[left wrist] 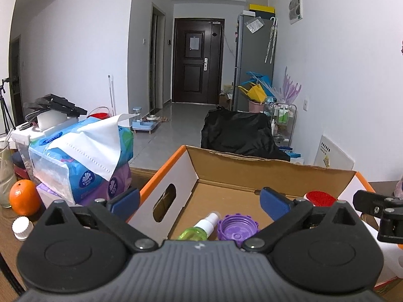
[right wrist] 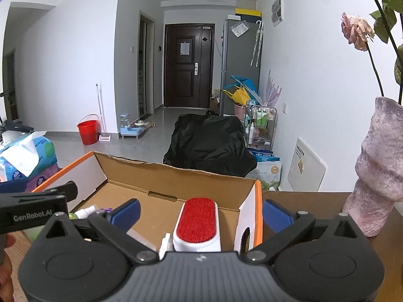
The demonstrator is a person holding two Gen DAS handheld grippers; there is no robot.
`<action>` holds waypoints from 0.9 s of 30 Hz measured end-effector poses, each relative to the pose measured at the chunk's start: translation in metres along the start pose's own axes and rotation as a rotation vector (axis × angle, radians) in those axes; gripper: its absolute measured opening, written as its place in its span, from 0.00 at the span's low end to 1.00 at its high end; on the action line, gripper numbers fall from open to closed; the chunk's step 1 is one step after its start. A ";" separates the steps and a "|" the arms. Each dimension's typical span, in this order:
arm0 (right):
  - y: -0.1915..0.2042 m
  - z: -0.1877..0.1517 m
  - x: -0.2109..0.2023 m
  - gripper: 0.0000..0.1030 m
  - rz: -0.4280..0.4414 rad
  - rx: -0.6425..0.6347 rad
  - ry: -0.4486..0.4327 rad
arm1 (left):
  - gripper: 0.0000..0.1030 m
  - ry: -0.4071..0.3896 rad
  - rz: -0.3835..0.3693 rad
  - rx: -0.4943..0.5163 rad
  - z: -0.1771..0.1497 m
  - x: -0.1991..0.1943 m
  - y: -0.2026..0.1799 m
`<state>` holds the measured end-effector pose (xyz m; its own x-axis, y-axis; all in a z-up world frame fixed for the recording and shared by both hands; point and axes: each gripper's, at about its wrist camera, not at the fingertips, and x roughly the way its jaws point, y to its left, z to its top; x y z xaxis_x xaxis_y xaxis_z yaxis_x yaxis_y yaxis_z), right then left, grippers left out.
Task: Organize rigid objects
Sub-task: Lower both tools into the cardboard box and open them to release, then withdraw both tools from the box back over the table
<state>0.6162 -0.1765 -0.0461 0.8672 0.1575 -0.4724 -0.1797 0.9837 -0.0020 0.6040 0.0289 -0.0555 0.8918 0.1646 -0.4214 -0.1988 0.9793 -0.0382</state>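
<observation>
An open cardboard box (left wrist: 252, 157) with orange edges stands on the wooden table. On its floor lie a green spray bottle (left wrist: 199, 229), a purple ridged lid (left wrist: 236, 229) and a white lint brush with a red pad (right wrist: 196, 222). My left gripper (left wrist: 199, 200) is open above the box's left part, its left finger outside the left wall, nothing between the pads. My right gripper (right wrist: 201, 211) is open too, straddling the box's right wall (right wrist: 257, 214), with the brush lying loose below. The brush (left wrist: 320, 198) also shows in the left wrist view.
Stacked tissue packs (left wrist: 83, 156), an orange (left wrist: 24, 197), a small white-capped bottle (left wrist: 21, 227) and a glass (left wrist: 5, 176) crowd the table left of the box. A pink vase (right wrist: 377, 166) with a wilted rose stands right of it. Beyond the table lies tiled floor with a black bundle (right wrist: 209, 143).
</observation>
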 end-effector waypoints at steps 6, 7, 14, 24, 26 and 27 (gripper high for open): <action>0.000 -0.003 -0.007 1.00 -0.002 -0.007 0.000 | 1.00 -0.004 0.010 0.002 0.000 -0.006 0.002; 0.000 -0.003 -0.009 1.00 -0.003 -0.009 -0.003 | 1.00 -0.009 0.009 0.003 0.000 -0.008 0.003; -0.002 -0.003 -0.026 1.00 -0.002 -0.001 -0.026 | 1.00 -0.032 0.001 0.010 0.000 -0.025 0.004; -0.007 -0.008 -0.055 1.00 0.002 0.001 -0.056 | 1.00 -0.046 -0.014 0.017 -0.004 -0.047 0.013; -0.007 -0.009 -0.059 1.00 0.003 -0.001 -0.058 | 1.00 -0.049 -0.011 0.018 -0.006 -0.053 0.016; -0.007 -0.010 -0.062 1.00 0.002 -0.003 -0.060 | 1.00 -0.050 -0.011 0.016 -0.006 -0.056 0.018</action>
<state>0.5590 -0.1943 -0.0258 0.8929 0.1647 -0.4192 -0.1829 0.9831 -0.0034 0.5481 0.0369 -0.0386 0.9132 0.1586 -0.3754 -0.1821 0.9829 -0.0278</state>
